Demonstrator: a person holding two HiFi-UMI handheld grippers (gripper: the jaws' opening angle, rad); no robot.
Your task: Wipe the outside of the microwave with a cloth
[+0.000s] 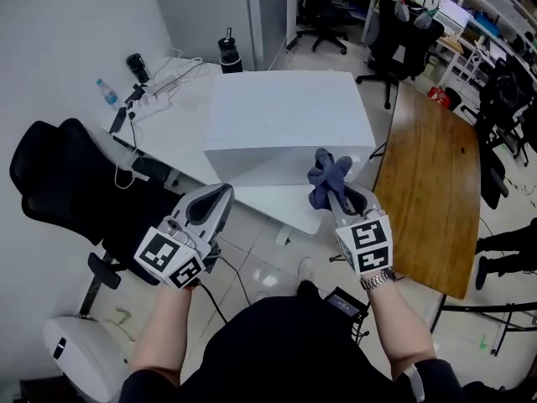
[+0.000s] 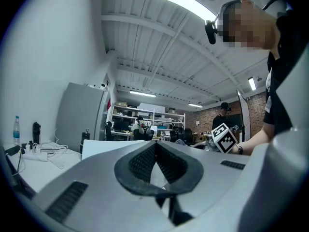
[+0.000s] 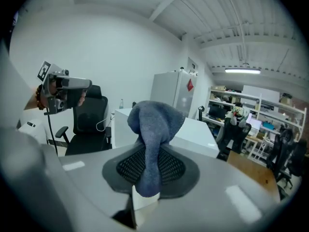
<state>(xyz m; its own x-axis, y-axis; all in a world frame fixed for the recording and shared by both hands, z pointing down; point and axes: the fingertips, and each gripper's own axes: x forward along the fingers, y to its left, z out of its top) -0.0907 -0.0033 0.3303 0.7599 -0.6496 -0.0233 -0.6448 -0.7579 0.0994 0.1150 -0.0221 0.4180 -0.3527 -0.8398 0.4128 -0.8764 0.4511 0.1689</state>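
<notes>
Grey-blue cloth [image 1: 325,173] in marker-tagged right tool [image 1: 337,196]

Right tool [image 3: 150,164] clamps blue-grey cloth [image 3: 155,123]; white microwave [image 3: 195,132] behind.

One microwave [image 1: 285,112], one cloth [image 1: 327,175]

Head view steeply down, all share microwave [image 1: 285,112]
</notes>
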